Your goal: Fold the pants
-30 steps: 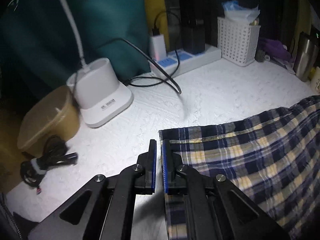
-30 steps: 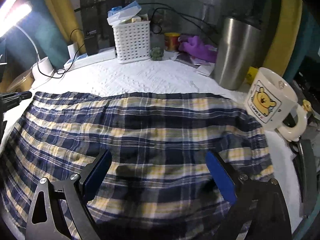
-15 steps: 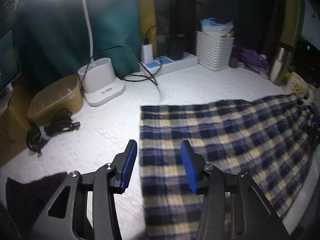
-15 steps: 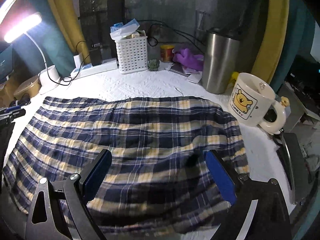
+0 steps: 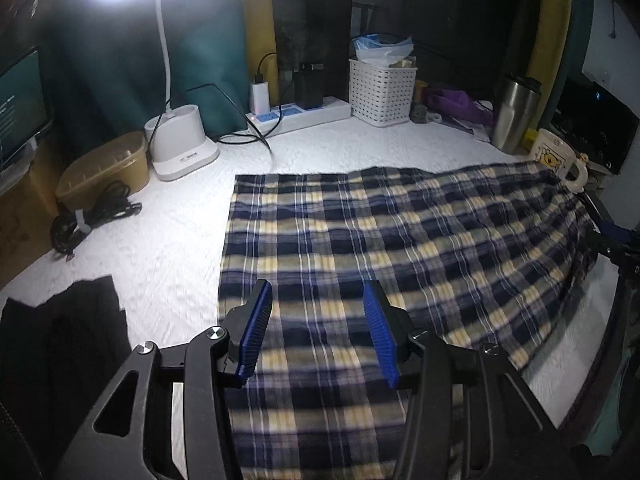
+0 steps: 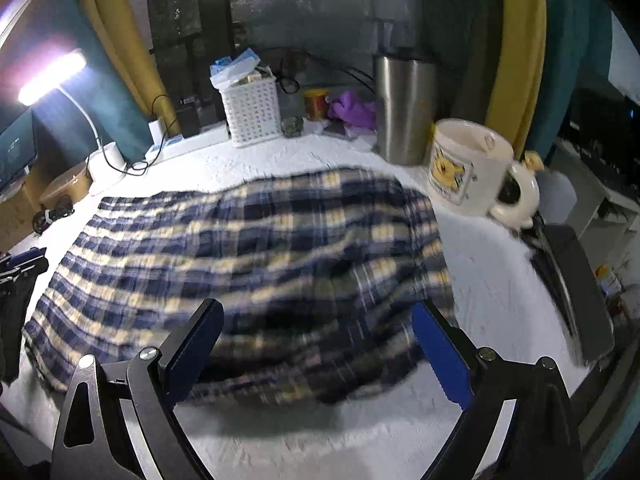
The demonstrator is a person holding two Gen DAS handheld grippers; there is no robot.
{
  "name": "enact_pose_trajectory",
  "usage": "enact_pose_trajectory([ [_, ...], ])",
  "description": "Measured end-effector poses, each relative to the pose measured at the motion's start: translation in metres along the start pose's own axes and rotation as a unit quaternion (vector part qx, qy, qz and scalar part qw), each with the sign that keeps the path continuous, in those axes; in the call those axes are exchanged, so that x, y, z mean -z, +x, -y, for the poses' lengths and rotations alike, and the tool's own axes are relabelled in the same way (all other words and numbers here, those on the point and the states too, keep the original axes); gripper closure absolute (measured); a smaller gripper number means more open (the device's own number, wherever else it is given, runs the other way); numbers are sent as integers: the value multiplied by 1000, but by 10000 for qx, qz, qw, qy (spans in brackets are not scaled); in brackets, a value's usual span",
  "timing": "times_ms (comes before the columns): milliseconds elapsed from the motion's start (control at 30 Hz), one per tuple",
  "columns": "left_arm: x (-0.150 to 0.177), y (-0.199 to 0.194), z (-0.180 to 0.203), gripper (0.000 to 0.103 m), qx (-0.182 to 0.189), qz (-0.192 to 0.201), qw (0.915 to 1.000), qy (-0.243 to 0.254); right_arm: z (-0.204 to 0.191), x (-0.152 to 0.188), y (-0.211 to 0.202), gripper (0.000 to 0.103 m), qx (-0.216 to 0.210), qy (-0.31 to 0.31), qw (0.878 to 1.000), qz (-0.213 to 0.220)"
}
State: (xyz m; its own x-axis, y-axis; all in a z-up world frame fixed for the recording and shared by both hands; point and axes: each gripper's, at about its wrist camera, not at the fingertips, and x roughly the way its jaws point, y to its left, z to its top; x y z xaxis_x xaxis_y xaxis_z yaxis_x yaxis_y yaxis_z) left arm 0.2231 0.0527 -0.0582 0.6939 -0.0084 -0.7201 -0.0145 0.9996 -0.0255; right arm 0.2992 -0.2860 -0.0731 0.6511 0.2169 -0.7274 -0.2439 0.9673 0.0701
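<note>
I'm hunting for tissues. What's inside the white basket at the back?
The basket holds a blue-and-clear plastic packet sticking out the top, with something pale beside it. Its walls hide whatever lies deeper.

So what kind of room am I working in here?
Probably a home desk or bedroom corner, not a lab: a lit desk lamp, a power strip with chargers, a cartoon mug and steel tumbler crowd a white-covered table where the plaid pants lie.

Motion-blurred plaid pants (image 6: 248, 256)
</note>
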Motion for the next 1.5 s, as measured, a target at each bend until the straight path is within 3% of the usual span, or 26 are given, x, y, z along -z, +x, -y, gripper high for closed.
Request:
enact_pose_trajectory([
  [433,31,-8,-3,56,-221,-265,9991,-264,40,39,17,7,-415,699,9956,-469],
  [767,31,-5,-8,56,-490,-374,9976,-323,51,27,27,7,-835,1103,9902,-167],
  [1033,32,1,-6,56,-600,-485,9964,-351,48,11,41,7,-1080,1040,9886,-152],
  [1300,27,8,-10,56,-661,-531,9955,-414,48,4,53,8,-1644,1398,9764,-58],
  [1367,26,8,-11,56,-674,-534,9954,-413,47,2,56,18,-1630,1425,9763,-27],
  [1500,22,7,-14,56,-691,-481,9955,-434,52,0,65,55,-1769,1609,9709,-116],
])
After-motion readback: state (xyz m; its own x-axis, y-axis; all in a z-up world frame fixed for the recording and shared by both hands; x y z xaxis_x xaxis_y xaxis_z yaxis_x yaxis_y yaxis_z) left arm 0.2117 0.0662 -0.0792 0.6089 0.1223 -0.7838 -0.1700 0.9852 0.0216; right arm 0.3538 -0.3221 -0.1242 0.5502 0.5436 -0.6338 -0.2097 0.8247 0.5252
